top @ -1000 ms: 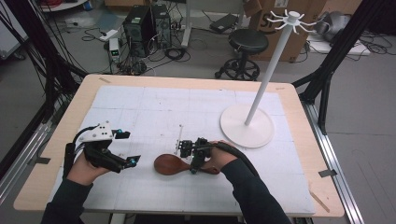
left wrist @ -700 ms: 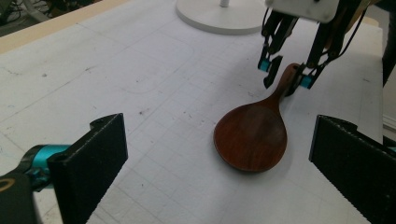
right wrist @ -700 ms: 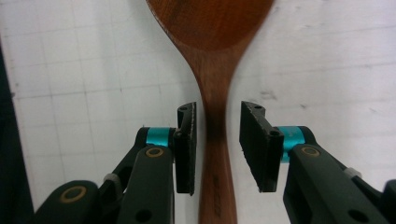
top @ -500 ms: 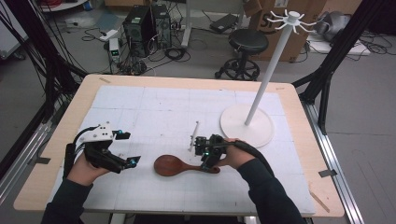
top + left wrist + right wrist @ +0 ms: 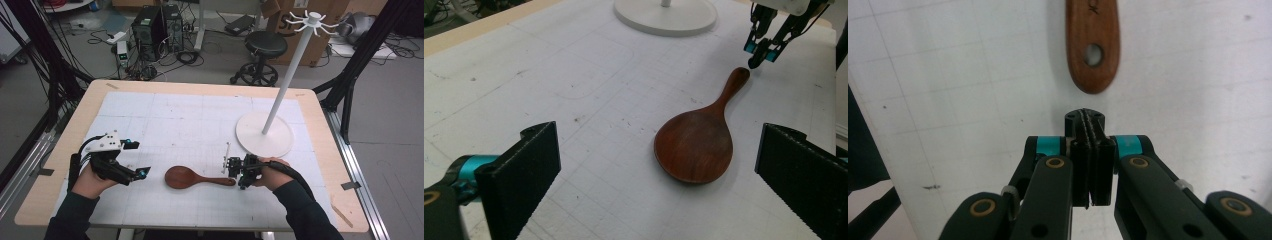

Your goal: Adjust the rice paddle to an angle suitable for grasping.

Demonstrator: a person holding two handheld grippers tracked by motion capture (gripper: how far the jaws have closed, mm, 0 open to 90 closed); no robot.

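Observation:
A dark wooden spoon [image 5: 182, 177] lies flat on the white gridded mat, its bowl to the left and its handle pointing right. My right gripper [image 5: 231, 170] sits just off the handle's end [image 5: 1093, 45]. Its jaws have just been closing and are shut with nothing between them, tips [image 5: 1087, 120] a short gap from the wood. My left gripper [image 5: 139, 159] rests left of the bowl, open wide. In the left gripper view its jaws [image 5: 660, 132] frame the spoon [image 5: 696, 145] from a distance, with the right gripper [image 5: 760, 52] beyond the handle.
A white hook stand has its round base [image 5: 264, 134] at the mat's right rear [image 5: 665, 15], with a tall pole [image 5: 287, 75] leaning up to a crown of hooks. The wooden table edge [image 5: 70, 125] frames the mat. A stool and computer gear stand on the floor behind.
My right gripper has slid to the right along the spoon's handle, from near the bowl to past its end. The spoon and the left gripper have stayed put.

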